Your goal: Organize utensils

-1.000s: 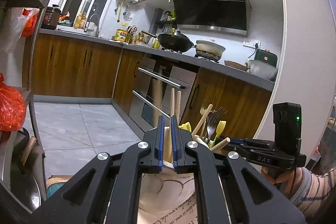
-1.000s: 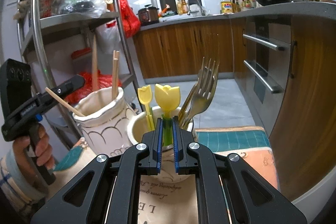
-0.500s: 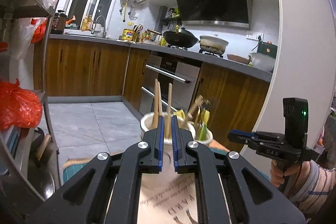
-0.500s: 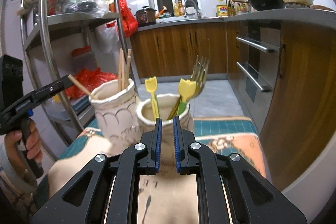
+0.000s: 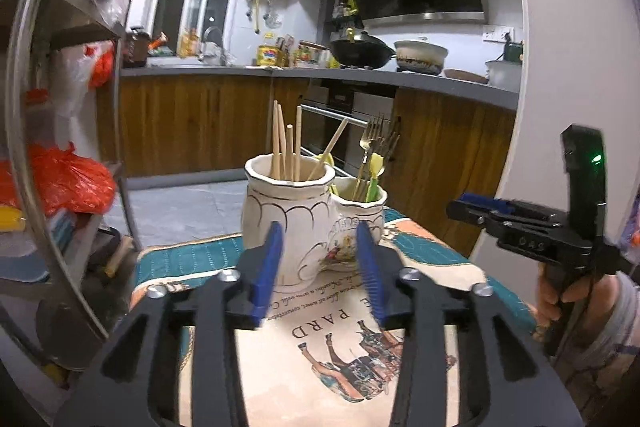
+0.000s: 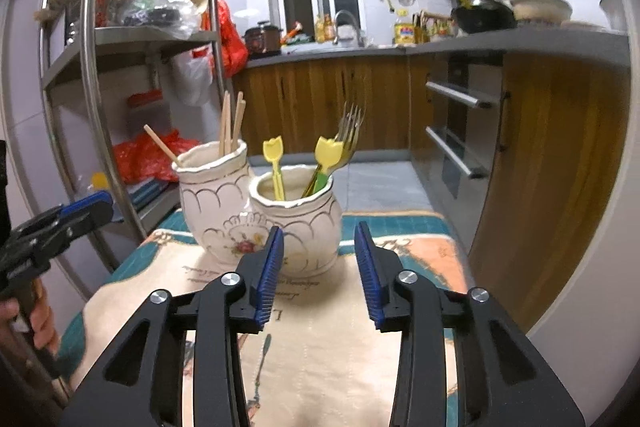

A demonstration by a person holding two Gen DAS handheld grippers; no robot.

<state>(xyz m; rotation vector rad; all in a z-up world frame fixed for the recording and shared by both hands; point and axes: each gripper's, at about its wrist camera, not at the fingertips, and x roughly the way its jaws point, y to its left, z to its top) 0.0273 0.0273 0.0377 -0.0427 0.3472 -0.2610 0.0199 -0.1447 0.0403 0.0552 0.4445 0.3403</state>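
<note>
Utensils stand sorted in two cream ceramic jars on the worktop. From the left wrist camera, the taller jar (image 5: 289,223) sits on the left and holds wooden chopsticks (image 5: 285,141), most upright and one leaning right. The shorter jar (image 5: 360,215) touches it on the right and holds gold forks (image 5: 376,143) and yellow tulip-topped picks (image 5: 376,163). Both jars rest on a printed cloth (image 5: 344,339) with a teal border. A steel shelf rack (image 5: 24,107) with a red plastic bag (image 5: 72,183) rises at the left, and wooden kitchen cabinets (image 5: 192,123) run behind. The left hand-held gripper (image 5: 320,267) has its blue pads spread wide with nothing between them; the taller jar shows through the gap, clear of both pads. The right hand-held gripper (image 5: 480,205) hangs off to the right, seen side-on, well apart from the jars.

From the right wrist camera, the shorter jar (image 6: 298,223) is nearest, with the taller jar (image 6: 212,203) touching it on the left. Chopsticks (image 6: 230,127), forks (image 6: 350,131) and picks (image 6: 274,163) rise from them. The rack (image 6: 132,39) stands at the left, oven handles (image 6: 456,95) at the right. The right hand-held gripper (image 6: 319,267) is spread wide and empty, short of the shorter jar. The left hand-held gripper (image 6: 84,207) shows at the left edge, touching nothing.
</note>
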